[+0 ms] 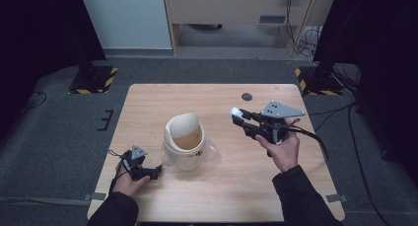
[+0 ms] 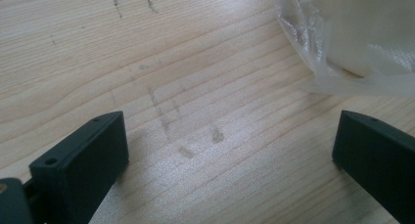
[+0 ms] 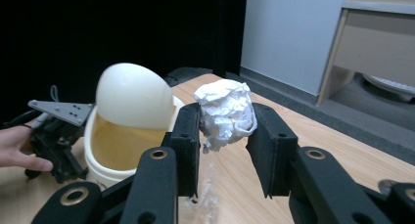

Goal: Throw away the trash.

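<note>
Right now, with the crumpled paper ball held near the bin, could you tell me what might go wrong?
The right gripper pinches the crumpled white paper ball only at its sides, so it could slip out onto the wooden table. The cream swing-lid bin has a narrow opening under its domed lid; the ball may bounce off.

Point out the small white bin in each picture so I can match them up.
High view: the bin stands left of the table's middle.
Left gripper view: not recognisable; clear plastic at upper right.
Right gripper view: left of centre.
Shared landmark: the wooden table.
</note>
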`<state>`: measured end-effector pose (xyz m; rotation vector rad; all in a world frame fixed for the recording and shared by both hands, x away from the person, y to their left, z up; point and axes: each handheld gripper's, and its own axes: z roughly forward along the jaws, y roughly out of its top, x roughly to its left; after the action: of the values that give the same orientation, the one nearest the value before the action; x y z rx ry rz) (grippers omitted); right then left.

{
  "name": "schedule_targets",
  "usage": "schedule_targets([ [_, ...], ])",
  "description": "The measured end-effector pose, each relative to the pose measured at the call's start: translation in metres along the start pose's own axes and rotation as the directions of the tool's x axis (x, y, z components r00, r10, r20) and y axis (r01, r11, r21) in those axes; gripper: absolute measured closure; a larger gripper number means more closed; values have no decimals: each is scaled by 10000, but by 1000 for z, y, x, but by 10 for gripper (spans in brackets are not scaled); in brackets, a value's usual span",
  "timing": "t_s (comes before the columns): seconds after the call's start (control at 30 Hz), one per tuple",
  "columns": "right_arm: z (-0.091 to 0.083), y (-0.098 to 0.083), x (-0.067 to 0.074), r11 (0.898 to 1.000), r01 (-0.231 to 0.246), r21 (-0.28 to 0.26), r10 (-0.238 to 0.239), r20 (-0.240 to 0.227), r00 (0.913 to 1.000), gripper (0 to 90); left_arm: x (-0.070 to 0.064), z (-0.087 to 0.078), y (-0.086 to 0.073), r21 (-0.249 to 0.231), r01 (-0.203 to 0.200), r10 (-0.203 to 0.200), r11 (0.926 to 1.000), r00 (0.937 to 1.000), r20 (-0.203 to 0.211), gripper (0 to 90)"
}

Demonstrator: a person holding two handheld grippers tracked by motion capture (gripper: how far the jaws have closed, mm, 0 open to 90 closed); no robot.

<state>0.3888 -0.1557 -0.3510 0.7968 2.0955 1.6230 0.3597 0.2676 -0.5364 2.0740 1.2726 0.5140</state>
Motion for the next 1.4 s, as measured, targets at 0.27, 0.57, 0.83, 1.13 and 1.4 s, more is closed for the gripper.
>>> schedule_targets([
  [0.27,11,11,11,9998,116,-175,-123,-408,9991,656,0,0,0,1,-2,2,10000,10000,1,0],
  [0.57,22,21,26,9992,143,-360,-175,-892,9959,656,0,0,0,1,-3,3,10000,10000,1,0],
  [0.83,30,21,33,9994,245,-247,-271,-1120,9933,655,0,0,0,0,-2,2,10000,10000,2,0],
  [1.13,38,12,41,9998,157,-77,-166,-1297,9914,655,0,0,0,0,0,0,10000,10000,0,0],
  [1.4,48,2,50,9998,49,174,-24,-1405,9901,656,0,0,0,-3,8,-8,10000,10000,-7,0],
])
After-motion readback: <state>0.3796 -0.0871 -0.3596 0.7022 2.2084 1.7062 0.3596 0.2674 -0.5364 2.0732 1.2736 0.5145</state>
